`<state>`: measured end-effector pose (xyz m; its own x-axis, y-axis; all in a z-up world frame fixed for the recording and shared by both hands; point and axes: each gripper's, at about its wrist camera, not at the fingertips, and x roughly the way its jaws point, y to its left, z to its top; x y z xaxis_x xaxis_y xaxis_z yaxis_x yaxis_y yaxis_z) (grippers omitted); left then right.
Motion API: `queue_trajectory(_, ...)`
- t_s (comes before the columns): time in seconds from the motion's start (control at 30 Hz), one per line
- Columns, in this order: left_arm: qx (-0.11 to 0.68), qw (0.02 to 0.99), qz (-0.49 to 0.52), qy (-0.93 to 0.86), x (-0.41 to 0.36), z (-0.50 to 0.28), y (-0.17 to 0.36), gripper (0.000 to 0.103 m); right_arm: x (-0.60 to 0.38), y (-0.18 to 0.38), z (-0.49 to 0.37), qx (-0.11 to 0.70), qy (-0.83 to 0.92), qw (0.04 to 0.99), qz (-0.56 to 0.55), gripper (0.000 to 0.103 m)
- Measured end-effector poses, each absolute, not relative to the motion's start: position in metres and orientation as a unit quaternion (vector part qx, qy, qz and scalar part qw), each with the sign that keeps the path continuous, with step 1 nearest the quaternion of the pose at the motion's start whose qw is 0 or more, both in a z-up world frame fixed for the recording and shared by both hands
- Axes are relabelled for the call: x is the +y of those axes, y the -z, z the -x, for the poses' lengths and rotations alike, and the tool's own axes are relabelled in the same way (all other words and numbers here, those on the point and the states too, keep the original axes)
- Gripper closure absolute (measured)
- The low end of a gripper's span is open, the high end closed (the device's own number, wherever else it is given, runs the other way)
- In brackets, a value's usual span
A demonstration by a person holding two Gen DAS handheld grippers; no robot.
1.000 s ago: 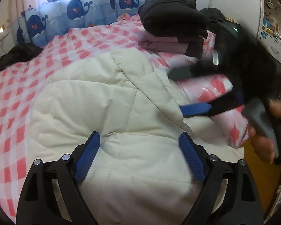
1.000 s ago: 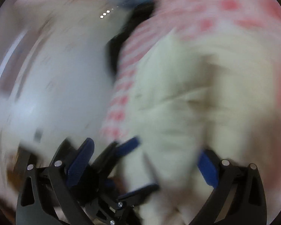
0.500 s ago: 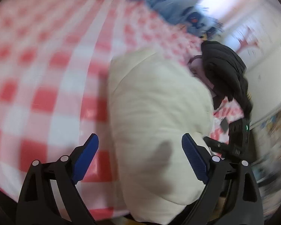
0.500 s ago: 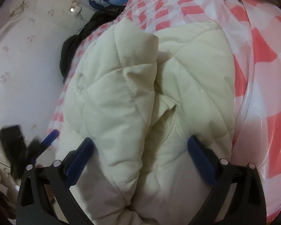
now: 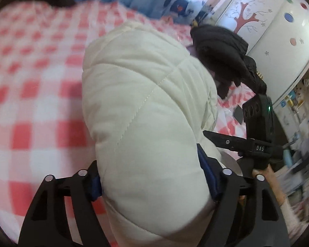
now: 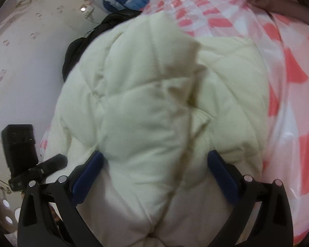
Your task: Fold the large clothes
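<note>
1. Since a second ago my left tongs (image 5: 152,177) have swung from over the flat quilted spread round to the end of the bundle, and the cream padded coat (image 5: 146,111) now bulges right between their blue pads.
2. Left tongs are closing as I watch; both pads press into the puffy fabric, so they have the coat gripped on its near end.
3. Right tongs (image 6: 154,168) stand wide, the coat's folded bulk filling the gap between the fingers; whether the pads actually bite I cannot tell.
4. The coat lies folded into a thick roll on the bed (image 5: 31,82) with its pink-checked cover, near the bed's edge.
5. Beyond it, a pile of dark clothes (image 5: 220,53) sits on the bed.
6. In the left view, the other tool shows just right of the coat.
</note>
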<state>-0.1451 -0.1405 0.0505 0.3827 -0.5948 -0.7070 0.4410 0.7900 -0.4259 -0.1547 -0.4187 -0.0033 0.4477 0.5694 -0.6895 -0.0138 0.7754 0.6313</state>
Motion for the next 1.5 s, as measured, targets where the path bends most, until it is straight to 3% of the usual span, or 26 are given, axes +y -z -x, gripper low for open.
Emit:
queue_trajectory(0.13, 0.403, 0.876, 0.071, 0.254, -0.077, 0.137, -0.081, 0.036, -0.364, -0.020, 0.126, 0.480, -0.227, 0.809, -0.253, 0.005)
queue_trajectory(0.27, 0.398, 0.897, 0.079, 0.175, -0.003, 0.116, -0.086, 0.036, -0.278, -0.036, 0.073, 0.468, -0.291, 0.803, -0.226, 0.005)
queue_trajectory(0.4, 0.444, 0.885, 0.104, 0.098, 0.067, 0.104, -0.050, 0.035, -0.194, -0.016, 0.036, 0.467, -0.339, 0.786, -0.221, 0.005)
queue_trajectory(0.5, 0.485, 0.859, 0.144, 0.081, 0.098, 0.098, -0.015, 0.024, -0.150, 0.028, 0.025, 0.489, -0.341, 0.774, -0.214, 0.005)
queue_trajectory(0.7, 0.418, 0.888, 0.172, 0.082, 0.108, 0.111, -0.046, 0.019, -0.159, 0.032, 0.036, 0.489, -0.315, 0.790, -0.193, 0.007)
queue_trajectory(0.77, 0.387, 0.908, 0.144, 0.074, 0.100, 0.108, -0.060, 0.014, -0.170, 0.036, 0.036, 0.501, -0.304, 0.782, -0.214, 0.007)
queue_trajectory(0.87, 0.414, 0.904, 0.061, 0.084, 0.068, 0.091, -0.053, 0.014, -0.178, 0.033, 0.039, 0.527, -0.295, 0.769, -0.208, 0.007)
queue_trajectory(0.93, 0.421, 0.903, 0.026, 0.080, 0.059, 0.089, -0.044, 0.013, -0.182, 0.013, 0.038, 0.530, -0.269, 0.781, -0.192, 0.007)
queue_trajectory(1.13, 0.409, 0.907, 0.051, 0.090, 0.071, 0.094, -0.039, 0.013, -0.163, -0.057, 0.006, 0.446, -0.226, 0.854, -0.142, 0.007)
queue_trajectory(1.23, 0.410, 0.905, 0.056, 0.099, 0.072, 0.091, -0.036, 0.013, -0.139, -0.011, -0.031, 0.478, -0.160, 0.860, -0.074, 0.007)
queue_trajectory(1.3, 0.413, 0.906, 0.032, 0.093, 0.065, 0.089, -0.034, 0.013, -0.152, 0.051, -0.046, 0.513, -0.183, 0.825, -0.154, 0.006)
queue_trajectory(1.5, 0.421, 0.903, 0.037, 0.076, 0.070, 0.092, -0.035, 0.012, -0.173, 0.023, -0.030, 0.507, -0.174, 0.830, -0.155, 0.007)
